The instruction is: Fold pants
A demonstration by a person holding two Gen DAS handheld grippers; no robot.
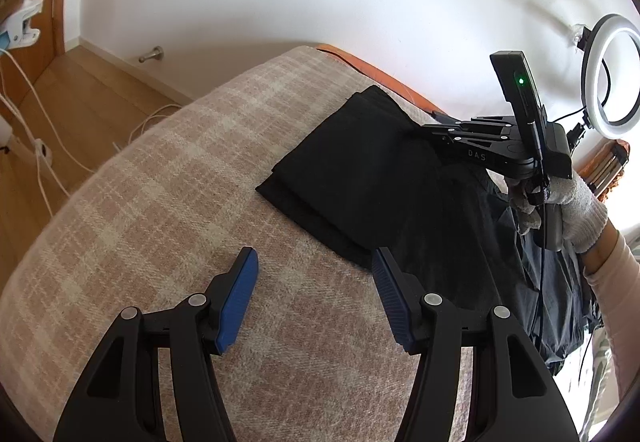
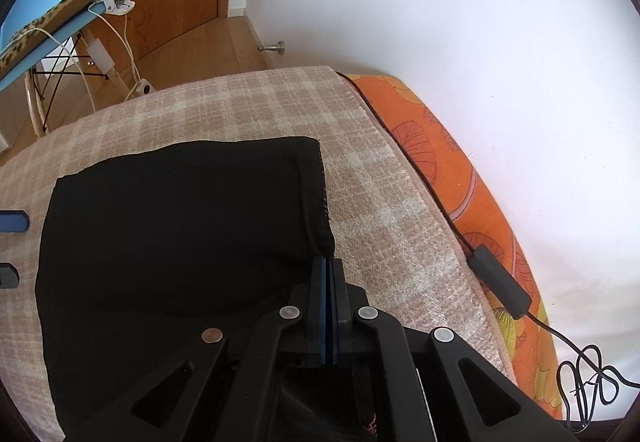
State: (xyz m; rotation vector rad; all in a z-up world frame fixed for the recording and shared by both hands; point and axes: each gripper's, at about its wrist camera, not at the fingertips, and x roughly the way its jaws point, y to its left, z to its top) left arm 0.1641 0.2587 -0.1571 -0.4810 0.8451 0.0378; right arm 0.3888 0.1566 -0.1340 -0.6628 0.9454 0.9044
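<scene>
The black pants [image 1: 360, 178] lie folded on a beige plaid blanket [image 1: 168, 170]. My left gripper [image 1: 316, 262] is open and empty, hovering over the blanket at the pants' near edge. My right gripper [image 2: 329, 262] is shut on the hem corner of the pants [image 2: 180, 226] at their right edge. In the left wrist view the right gripper [image 1: 436, 126] reaches in from the right, held by a gloved hand [image 1: 576, 210], its tips hidden against the black cloth. The left gripper's blue fingertips [image 2: 14, 222] show at the left edge of the right wrist view.
The blanket [image 2: 380, 202] covers a bed with an orange flowered sheet [image 2: 452, 146] along a white wall. A black cable with an inline box [image 2: 500, 282] runs along the bed edge. A ring light [image 1: 612, 70] stands at right. A wooden floor with white cables [image 1: 48, 154] lies left.
</scene>
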